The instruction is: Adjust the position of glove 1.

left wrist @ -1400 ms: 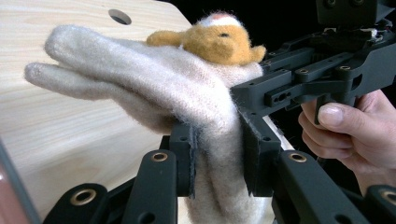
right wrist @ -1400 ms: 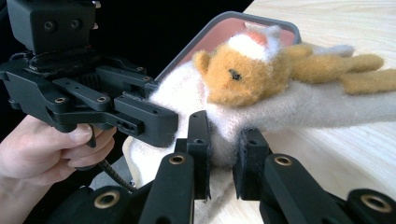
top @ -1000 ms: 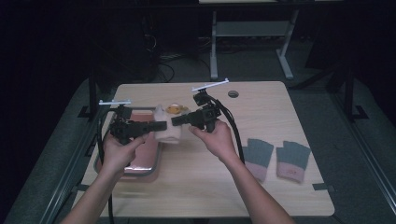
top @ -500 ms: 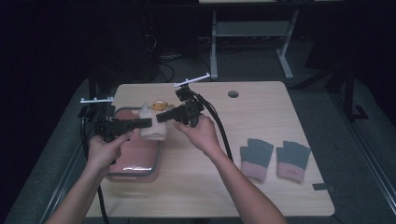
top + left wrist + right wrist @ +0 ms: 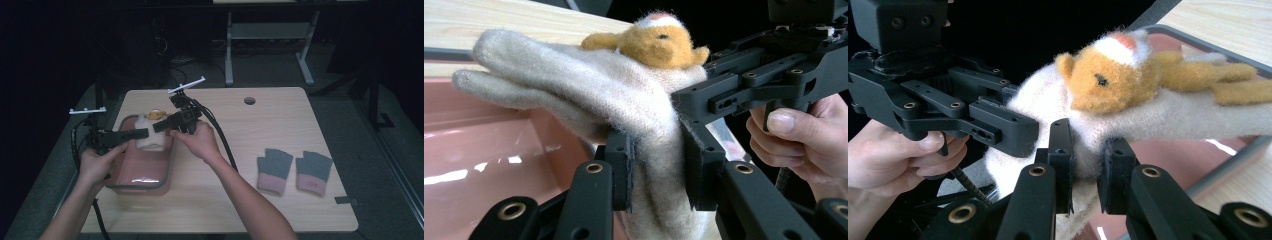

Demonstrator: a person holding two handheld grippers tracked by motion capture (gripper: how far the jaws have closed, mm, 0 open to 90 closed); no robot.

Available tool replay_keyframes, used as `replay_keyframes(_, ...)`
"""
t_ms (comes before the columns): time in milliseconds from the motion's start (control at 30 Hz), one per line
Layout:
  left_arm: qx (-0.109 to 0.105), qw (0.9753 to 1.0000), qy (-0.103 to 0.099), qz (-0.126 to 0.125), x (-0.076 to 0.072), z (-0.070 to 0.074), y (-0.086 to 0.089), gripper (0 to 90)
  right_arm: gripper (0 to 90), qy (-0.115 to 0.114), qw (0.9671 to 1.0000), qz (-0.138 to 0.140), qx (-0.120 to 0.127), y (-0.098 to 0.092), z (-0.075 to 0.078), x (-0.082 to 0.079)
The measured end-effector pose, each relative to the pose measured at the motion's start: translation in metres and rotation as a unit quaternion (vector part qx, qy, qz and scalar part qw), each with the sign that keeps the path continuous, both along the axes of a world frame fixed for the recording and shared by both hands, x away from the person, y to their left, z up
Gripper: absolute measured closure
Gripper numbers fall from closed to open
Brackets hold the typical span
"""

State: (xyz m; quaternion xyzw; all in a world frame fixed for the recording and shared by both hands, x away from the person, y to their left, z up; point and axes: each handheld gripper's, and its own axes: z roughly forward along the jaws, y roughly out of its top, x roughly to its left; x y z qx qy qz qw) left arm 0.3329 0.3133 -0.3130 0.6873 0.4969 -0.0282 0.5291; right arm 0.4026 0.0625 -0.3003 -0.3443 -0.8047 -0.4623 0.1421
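Observation:
A cream woolly glove (image 5: 151, 139) with a small orange bear (image 5: 155, 115) sewn on it hangs over the pink tray (image 5: 142, 176). Both grippers hold it. My left gripper (image 5: 145, 133) comes in from the left and is shut on the glove's cuff end (image 5: 651, 125); the bear (image 5: 655, 46) lies on top of the glove. My right gripper (image 5: 159, 125) comes in from the right and is shut on the glove (image 5: 1168, 120) just below the bear (image 5: 1113, 75). Each gripper view shows the other gripper close by, the right gripper (image 5: 764, 75) and the left gripper (image 5: 948, 110), pinching the same stretch of wool.
The pink tray's grey rim (image 5: 1220, 50) lies under the glove at the table's left. Two grey gloves with pink cuffs (image 5: 274, 170) (image 5: 312, 172) lie flat at the right front. A cable hole (image 5: 249, 100) is at the back. Black cables trail from both grippers.
Both grippers have carried the cream glove leftward, from beside the tray to over its far end. The hands followed; the grey gloves stayed put.

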Motion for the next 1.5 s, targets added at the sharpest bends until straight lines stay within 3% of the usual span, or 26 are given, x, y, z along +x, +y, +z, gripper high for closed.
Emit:
replay_keyframes(467,0.014,0.9991,0.036,0.017,0.001,-0.020,0.022,68.8,78.6,0.041,0.9989,0.020,-0.008,0.031,-0.029,0.011)
replay_keyframes(700,0.029,0.9972,0.064,0.023,0.003,-0.040,0.028,68.9,78.5,0.066,0.9974,0.020,-0.019,0.040,-0.050,0.014)
replay_keyframes(1133,0.063,0.9924,0.104,0.021,0.005,-0.066,0.027,69.2,78.5,0.106,0.9935,0.023,-0.032,0.047,-0.088,0.016)
replay_keyframes(1500,0.070,0.9903,0.119,0.017,0.004,-0.074,0.026,69.4,77.7,0.120,0.9919,0.023,-0.034,0.046,-0.099,0.013)
